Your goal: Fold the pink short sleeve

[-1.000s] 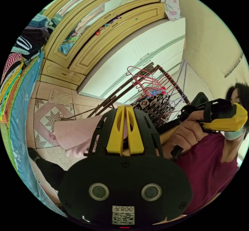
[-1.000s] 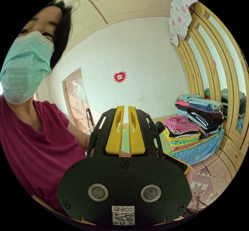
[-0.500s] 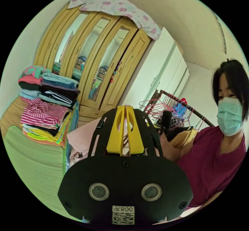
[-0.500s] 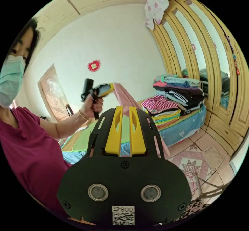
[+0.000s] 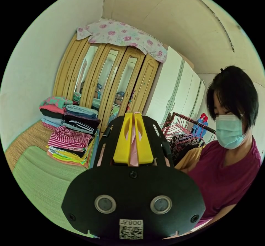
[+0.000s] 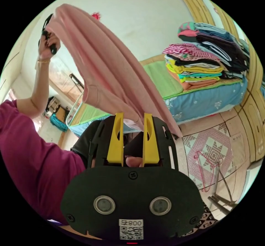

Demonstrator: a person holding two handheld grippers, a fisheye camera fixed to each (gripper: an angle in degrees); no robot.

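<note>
Since half a second ago the right gripper (image 6: 130,119) has spread its jaws and released, so the pink short sleeve (image 6: 110,72) hangs from the left gripper (image 5: 132,124), clenched on its edge, ready to spread on the bed (image 6: 157,77).

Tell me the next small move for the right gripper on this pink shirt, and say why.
Probably close the right gripper on the hem between its open jaws. The pink shirt hangs from the raised left gripper, pinched there, and a second grip would let it be spread over the green mat.
</note>
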